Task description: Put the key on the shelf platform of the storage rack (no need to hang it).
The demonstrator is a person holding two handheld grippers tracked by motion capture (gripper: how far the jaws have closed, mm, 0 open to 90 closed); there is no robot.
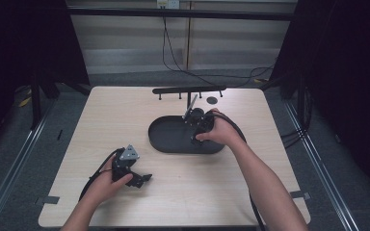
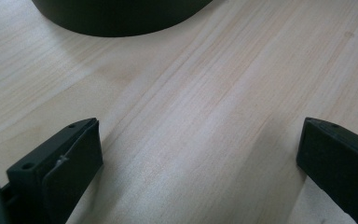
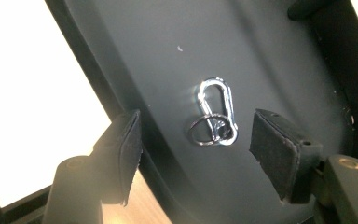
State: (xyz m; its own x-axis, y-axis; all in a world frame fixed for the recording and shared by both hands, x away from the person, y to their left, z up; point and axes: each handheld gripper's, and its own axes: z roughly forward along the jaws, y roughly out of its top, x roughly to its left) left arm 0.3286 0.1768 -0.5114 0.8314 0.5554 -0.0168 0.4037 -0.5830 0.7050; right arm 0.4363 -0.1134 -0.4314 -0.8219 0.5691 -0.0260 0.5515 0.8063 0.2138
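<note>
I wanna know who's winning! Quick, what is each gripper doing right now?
Left gripper: open, holding nothing, above bare table.
Right gripper: open, holding nothing, fingers either side of the silver clip in the black tray.

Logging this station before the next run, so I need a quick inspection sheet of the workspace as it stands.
Surface: pale wood table, bare grain under the left gripper.
Job's things: black oval tray near the table's middle; a silver carabiner clip with a ring lies flat on its floor.
Clutter: black rail with pegs and a small dark disc at the far edge.
Grippers: left gripper open, low over bare wood, short of the tray; right gripper open over the tray, jaws either side of the clip, not touching it.
Cables: gripper cable trailing off the near edge; wires on the floor behind.
Surroundings: dark curtains, pale rear wall.
</note>
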